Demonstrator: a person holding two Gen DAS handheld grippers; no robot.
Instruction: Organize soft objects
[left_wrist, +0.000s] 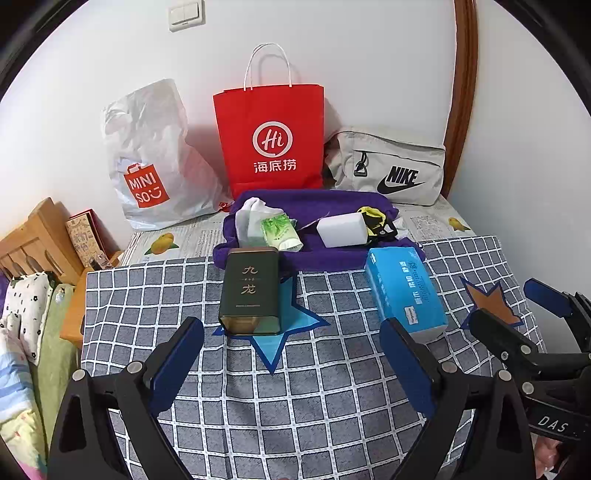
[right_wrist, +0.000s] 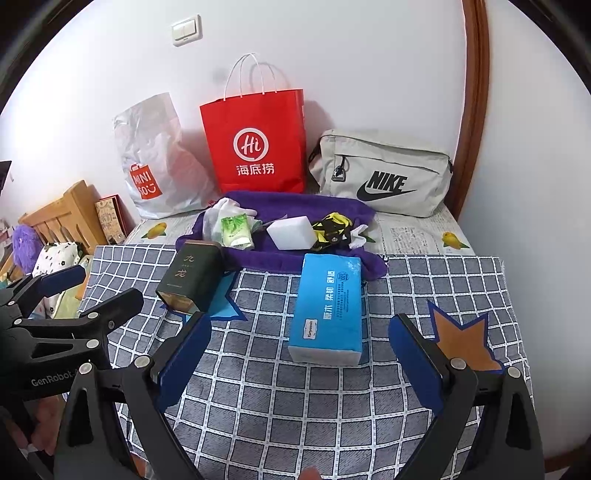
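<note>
Left gripper (left_wrist: 293, 343) hangs over the checked cloth (left_wrist: 295, 398) w/ jaws spread wide, nothing between them. Just ahead, dark green tin (left_wrist: 251, 291) lies on the blue star (left_wrist: 280, 332), long axis running front-to-back, gold end toward the grippers. Behind it, purple towel (left_wrist: 325, 254) carries a white sock (left_wrist: 251, 214), green tissue pack (left_wrist: 279, 232), white sponge block (left_wrist: 341, 229). Further right, blue tissue pack (right_wrist: 328, 306) lies flat, also lengthwise front-to-back, white end nearest. Right gripper (right_wrist: 299, 343) gapes wide, empty, beside the orange star (right_wrist: 465, 339).
</note>
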